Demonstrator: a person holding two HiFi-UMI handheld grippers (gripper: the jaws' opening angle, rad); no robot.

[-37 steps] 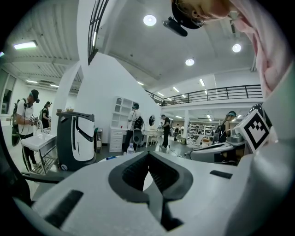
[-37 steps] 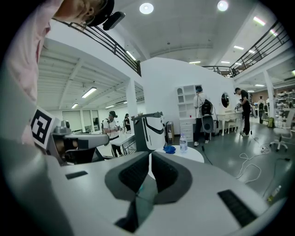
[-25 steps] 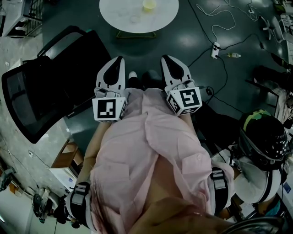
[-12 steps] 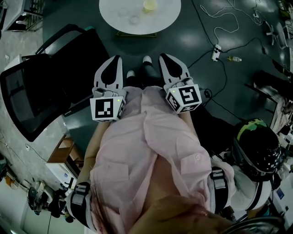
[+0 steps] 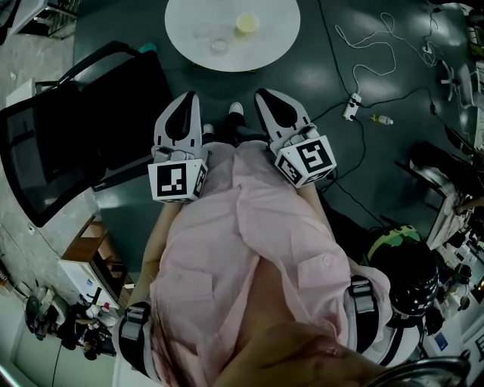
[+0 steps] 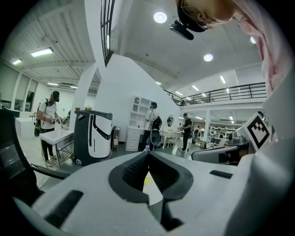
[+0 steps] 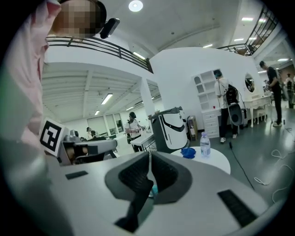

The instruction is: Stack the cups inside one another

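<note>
- Standing apart on round white table (image 5: 276,41): pale yellow cup (image 5: 246,23), clear cup (image 5: 219,46).
- Holding nothing: left gripper (image 5: 193,98), right gripper (image 5: 262,94), jaws of both closed tip to tip.

Two cups are being carried by the round white surface (image 5: 268,41), apart from each other. A pale yellow cup (image 5: 246,23) is sitting near its middle. A smaller clear cup (image 5: 220,46) is lying to its left, nearer the front edge. Neither is being nested in the other.

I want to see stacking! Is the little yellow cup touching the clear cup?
Apart. The head view shows bare round white table between the small yellow cup and the small clear cup.
</note>
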